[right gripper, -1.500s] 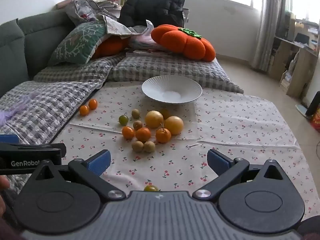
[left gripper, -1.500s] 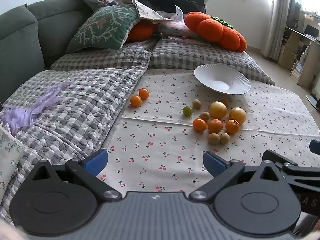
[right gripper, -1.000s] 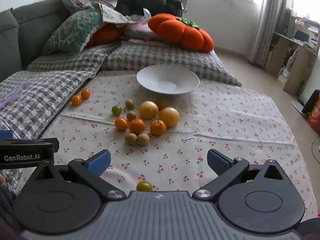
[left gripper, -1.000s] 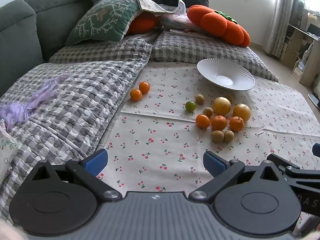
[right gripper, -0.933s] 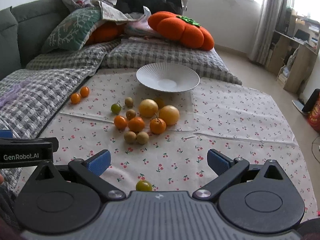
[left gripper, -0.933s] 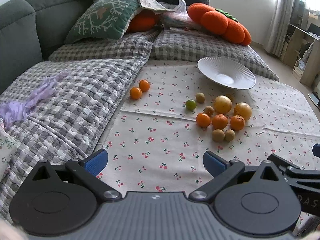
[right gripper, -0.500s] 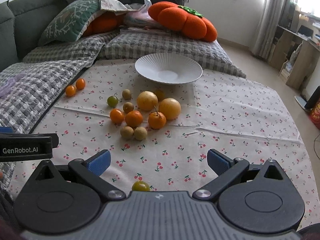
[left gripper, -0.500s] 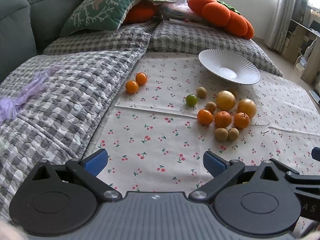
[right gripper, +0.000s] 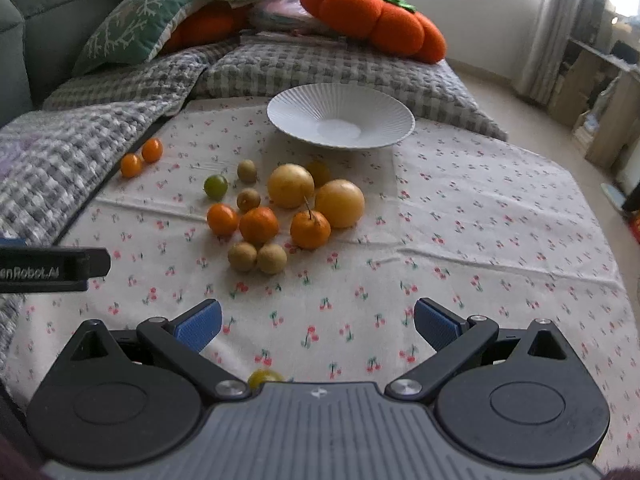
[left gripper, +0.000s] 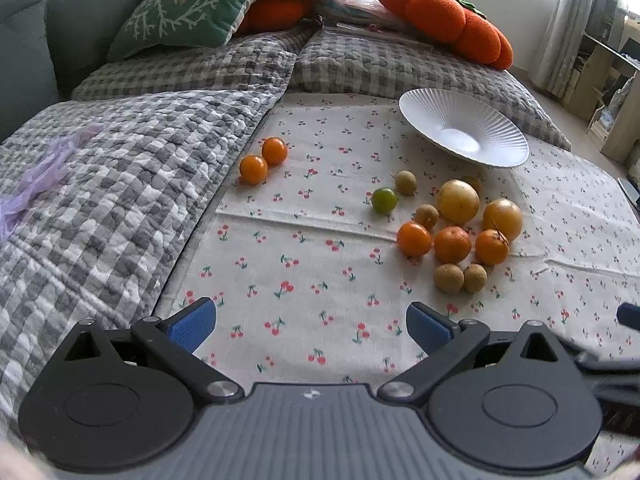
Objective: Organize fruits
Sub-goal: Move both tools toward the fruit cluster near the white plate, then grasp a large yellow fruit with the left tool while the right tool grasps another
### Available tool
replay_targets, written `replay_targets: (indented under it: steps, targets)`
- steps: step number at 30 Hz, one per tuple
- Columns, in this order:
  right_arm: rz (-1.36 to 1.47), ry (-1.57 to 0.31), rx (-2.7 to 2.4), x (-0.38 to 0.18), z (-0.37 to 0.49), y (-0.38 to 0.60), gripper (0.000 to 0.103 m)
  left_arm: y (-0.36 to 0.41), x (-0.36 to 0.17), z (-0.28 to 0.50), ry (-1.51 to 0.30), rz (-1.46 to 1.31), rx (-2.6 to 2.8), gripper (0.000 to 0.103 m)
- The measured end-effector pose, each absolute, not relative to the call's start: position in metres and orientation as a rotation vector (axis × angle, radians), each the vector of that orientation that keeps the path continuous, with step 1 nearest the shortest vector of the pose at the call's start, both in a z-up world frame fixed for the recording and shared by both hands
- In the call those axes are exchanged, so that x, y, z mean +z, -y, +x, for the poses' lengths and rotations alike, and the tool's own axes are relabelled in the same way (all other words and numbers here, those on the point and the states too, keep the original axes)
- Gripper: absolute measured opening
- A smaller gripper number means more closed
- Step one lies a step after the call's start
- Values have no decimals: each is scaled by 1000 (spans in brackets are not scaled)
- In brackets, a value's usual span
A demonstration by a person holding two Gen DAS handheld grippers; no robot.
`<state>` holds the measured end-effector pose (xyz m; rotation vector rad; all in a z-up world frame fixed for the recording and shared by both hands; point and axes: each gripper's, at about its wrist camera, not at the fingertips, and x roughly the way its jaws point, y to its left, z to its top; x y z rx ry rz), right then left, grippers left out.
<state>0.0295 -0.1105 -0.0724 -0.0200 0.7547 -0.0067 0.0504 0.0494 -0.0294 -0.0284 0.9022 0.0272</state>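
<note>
A white ribbed bowl (left gripper: 464, 134) (right gripper: 340, 120) stands empty at the far side of a cherry-print cloth (left gripper: 312, 280). In front of it lies a cluster of fruit: two large yellow ones (right gripper: 291, 185), three oranges (right gripper: 259, 225), several small brown ones (right gripper: 242, 256) and a green one (right gripper: 216, 186). Two small oranges (left gripper: 264, 159) (right gripper: 141, 157) lie apart at the left. One small yellow-green fruit (right gripper: 264, 377) lies just under my right gripper's body. My left gripper (left gripper: 312, 326) and right gripper (right gripper: 318, 324) are both open and empty, above the near cloth.
A grey checked quilt (left gripper: 100, 184) covers the sofa at the left. Cushions, a green pillow (left gripper: 192, 4) and an orange pumpkin cushion (right gripper: 372, 20) lie behind the bowl. Shelves (right gripper: 592, 80) and bare floor are at the right.
Both grippers have moved forward and tilted down toward the fruit, so the cluster and bowl look nearer. Both stay open. No fruit has moved.
</note>
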Motion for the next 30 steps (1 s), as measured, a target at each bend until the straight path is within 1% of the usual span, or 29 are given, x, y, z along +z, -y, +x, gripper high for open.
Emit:
replay_targets:
  steps: [4,8,10,12,18,24,30]
  targets:
    - [65,-719,2,-62,56,137,102,-62,-27,68,-897,-60,37,94]
    - [51,-720,44,-51,84,149,99,-72,-28,89,-907,-117,49,94]
    - [52,-737,62,-51,99,153,96,-70,-27,101,-913,-138,20,94]
    - [84,-763,100,-54,115,156,88,-65,-27,111,-919,-143,-3,94]
    - [182,-828,207,-73,145,159,72,-32,-30,146,-901,-110,-104,93]
    - [134,-862,232,-83,157,153,63,9,-47,187,-911,-107,-207,93]
    - [80,-871,231,-88,169,150,61,33,-61,205,-903,-20,-246,87]
